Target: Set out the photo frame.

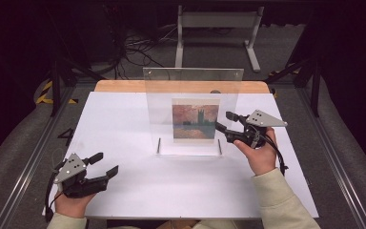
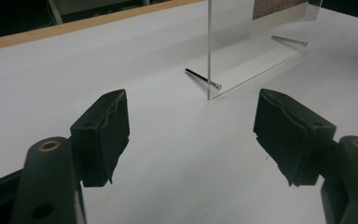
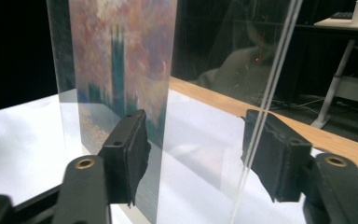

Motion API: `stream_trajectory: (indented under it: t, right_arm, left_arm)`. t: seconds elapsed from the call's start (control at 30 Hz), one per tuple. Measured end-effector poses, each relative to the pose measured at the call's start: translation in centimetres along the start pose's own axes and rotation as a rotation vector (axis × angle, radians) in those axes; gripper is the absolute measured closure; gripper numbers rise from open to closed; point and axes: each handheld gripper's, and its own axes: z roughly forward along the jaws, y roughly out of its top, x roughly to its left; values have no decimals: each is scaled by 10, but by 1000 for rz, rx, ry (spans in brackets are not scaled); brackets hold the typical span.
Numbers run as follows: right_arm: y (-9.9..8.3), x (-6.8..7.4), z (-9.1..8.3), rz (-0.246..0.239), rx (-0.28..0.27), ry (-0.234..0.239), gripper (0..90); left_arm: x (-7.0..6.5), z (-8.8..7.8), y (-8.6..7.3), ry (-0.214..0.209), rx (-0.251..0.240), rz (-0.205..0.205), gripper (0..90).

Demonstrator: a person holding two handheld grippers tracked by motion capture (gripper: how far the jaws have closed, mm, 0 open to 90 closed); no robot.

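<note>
A clear acrylic picture frame [image 1: 193, 90] stands upright mid-table on thin metal pins [image 1: 158, 145], with a reddish painting print [image 1: 195, 121] inside. My right gripper [image 1: 223, 120] is at the frame's right edge. In the right gripper view its jaws stand open [image 3: 193, 149] on either side of the pane [image 3: 256, 93], one in front near the print [image 3: 121, 60] and one behind, with gaps to the pane. My left gripper [image 1: 106, 163] rests near the front left corner of the table, open, with nothing between its jaws [image 2: 191, 135]. It looks toward the frame's foot [image 2: 242, 60] and a pin [image 2: 203, 78].
The white tabletop [image 1: 124, 124] has a wooden strip [image 1: 181, 86] along its far edge. Behind the table a grey metal stand [image 1: 217, 21] and loose cables [image 1: 138, 47] lie on the dark floor. Metal rails [image 1: 336, 152] run along both sides of the table.
</note>
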Motion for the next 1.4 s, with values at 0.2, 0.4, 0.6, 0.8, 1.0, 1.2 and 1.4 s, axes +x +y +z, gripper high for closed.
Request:
stream_trajectory:
  t: [0.2, 0.4, 0.6, 0.8, 1.0, 1.2, 1.4]
  right_arm:
    - [6, 3, -16, -19, 1, -5, 311]
    - [11, 7, -41, -37, 13, -3, 279]
    - [12, 11, -64, -48, 12, 6, 258]
    - [10, 16, -81, -68, 37, 32, 248]
    - [5, 18, -94, -87, 63, 48, 229]
    - [-11, 18, -108, -81, 89, 54, 210]
    - [-30, 11, -114, -52, 87, 53, 199]
  left_arm:
    - [3, 0, 1, -6, -14, 1, 265]
    - [6, -1, 2, -12, -28, 3, 249]
    - [12, -3, 1, -11, -41, -4, 235]
    - [14, -4, 0, -15, -43, -4, 223]
    - [16, -4, -1, -21, -48, -6, 217]
    - [17, -3, -4, -30, -43, -4, 206]
    - [17, -1, -6, -39, -45, 15, 183]
